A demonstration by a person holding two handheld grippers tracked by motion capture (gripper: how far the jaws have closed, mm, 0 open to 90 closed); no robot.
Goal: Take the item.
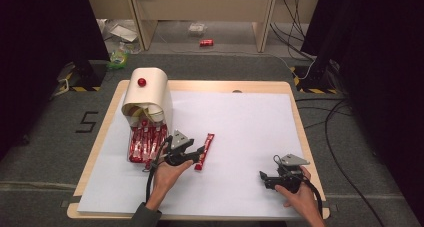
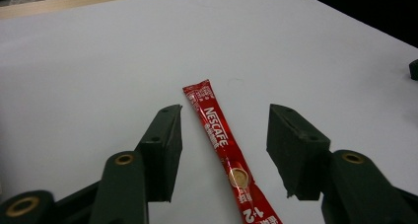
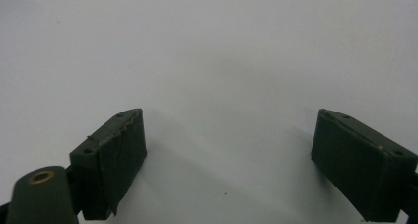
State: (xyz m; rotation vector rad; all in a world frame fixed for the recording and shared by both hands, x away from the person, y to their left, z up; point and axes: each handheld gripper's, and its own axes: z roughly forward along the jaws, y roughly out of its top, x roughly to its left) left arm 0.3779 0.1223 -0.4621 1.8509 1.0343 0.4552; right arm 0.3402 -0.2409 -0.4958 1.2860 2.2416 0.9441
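Glossy red Nescafé stick sachet (image 2: 223, 150) is lying flat on the smooth white surface (image 2: 98, 66) between the left claw's (image 2: 224, 135) parted matte-black blocks, untouched; the right claw (image 3: 229, 155) is gaping wide over bare paper.

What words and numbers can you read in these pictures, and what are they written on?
"NESCAFE": on the red sachet lying on the white sheet between the open jaws of the left tool.
"1+2": at the near end of the same sachet.
"5": a dark mark on the grey floor left of the table.
Too small to read: the fine print at the sachet's far end, and the print on the red sachets in the dispenser.
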